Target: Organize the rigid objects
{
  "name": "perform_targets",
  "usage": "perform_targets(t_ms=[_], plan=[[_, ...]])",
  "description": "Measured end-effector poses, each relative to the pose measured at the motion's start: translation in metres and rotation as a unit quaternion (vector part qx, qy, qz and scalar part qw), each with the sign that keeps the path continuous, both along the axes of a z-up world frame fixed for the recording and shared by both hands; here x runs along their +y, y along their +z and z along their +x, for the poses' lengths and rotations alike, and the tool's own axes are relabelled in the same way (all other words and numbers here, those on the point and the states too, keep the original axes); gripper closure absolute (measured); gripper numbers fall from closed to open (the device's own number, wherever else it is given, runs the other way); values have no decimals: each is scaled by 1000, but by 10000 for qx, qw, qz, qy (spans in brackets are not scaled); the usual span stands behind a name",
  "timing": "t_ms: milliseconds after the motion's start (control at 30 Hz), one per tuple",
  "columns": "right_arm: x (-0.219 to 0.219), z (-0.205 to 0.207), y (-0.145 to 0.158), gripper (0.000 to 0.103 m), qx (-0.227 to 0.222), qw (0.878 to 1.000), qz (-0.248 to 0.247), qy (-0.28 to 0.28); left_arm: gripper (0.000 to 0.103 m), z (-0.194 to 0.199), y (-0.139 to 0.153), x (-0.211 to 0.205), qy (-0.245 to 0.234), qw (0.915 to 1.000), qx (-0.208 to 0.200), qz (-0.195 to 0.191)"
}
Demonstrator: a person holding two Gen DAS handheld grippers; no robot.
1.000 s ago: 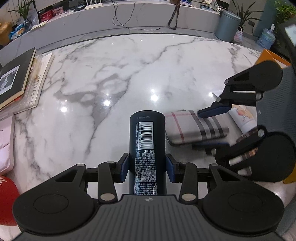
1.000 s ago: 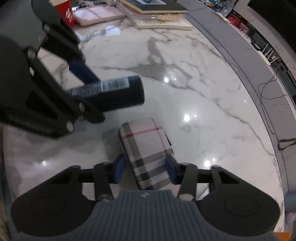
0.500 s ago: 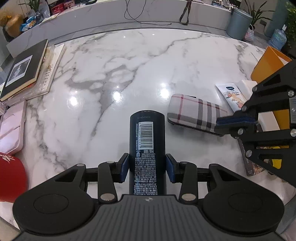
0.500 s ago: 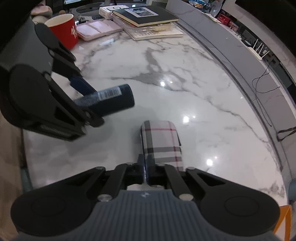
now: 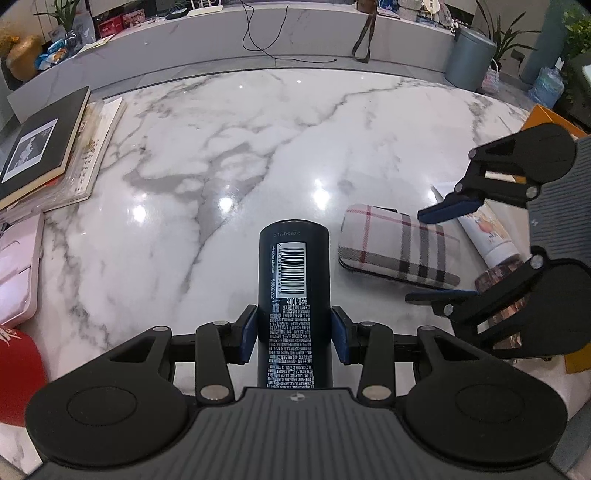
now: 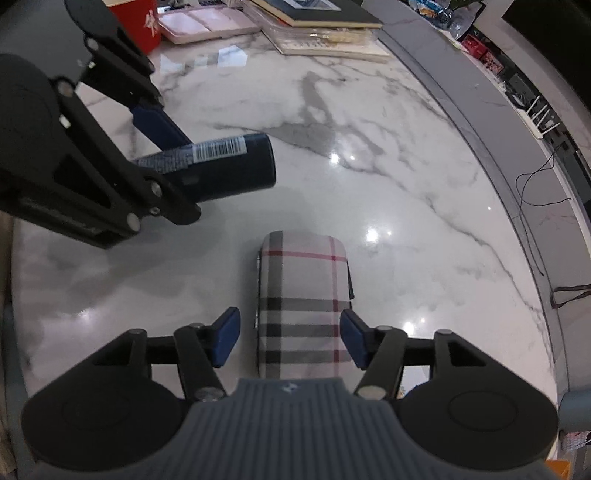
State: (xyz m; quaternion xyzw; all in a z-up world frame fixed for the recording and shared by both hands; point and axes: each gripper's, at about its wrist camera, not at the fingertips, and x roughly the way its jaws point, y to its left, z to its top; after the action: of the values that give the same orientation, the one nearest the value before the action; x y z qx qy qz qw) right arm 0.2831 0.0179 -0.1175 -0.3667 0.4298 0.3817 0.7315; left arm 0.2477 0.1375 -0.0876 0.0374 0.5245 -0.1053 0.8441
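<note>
Our left tool (image 5: 293, 334) is clamped on the dark can (image 5: 293, 291), pads tight on both sides, can pointing out over the worktop (image 5: 229, 155). Our right tool (image 6: 290, 338) is opening, w/ the plaid case (image 6: 303, 295) between the jaws but a gap at each pad, so no grip; case lies flat on the marble. Beyond it: tube (image 5: 487, 236), books (image 5: 48, 147), pink tray (image 5: 16, 269), red cup (image 6: 138, 20). Step looks like re-gripping the case, or just releasing it – can't tell which. Next probably: close square on the case sides, and find the can a spot.
</note>
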Motion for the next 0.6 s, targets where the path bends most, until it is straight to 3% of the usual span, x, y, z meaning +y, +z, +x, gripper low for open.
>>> perform_targets(t_ms=[167, 433, 500, 567, 600], plan=[[2, 11, -9, 39, 69, 9998, 97, -183, 56, 7, -5, 1, -20, 9999, 26, -105], [-2, 26, -9, 44, 291, 9959, 397, -765, 56, 12, -11, -5, 8, 9998, 90, -149], [-7, 27, -6, 44, 557, 9920, 597, -968, 56, 9, -10, -6, -5, 9998, 105, -166], [-13, 24, -2, 48, 699, 9887, 721, -1117, 56, 6, -8, -8, -48, 9998, 115, -135], [-17, 19, 3, 62, 644, 9883, 836, -1100, 56, 4, -7, -9, -65, 9998, 119, -115]])
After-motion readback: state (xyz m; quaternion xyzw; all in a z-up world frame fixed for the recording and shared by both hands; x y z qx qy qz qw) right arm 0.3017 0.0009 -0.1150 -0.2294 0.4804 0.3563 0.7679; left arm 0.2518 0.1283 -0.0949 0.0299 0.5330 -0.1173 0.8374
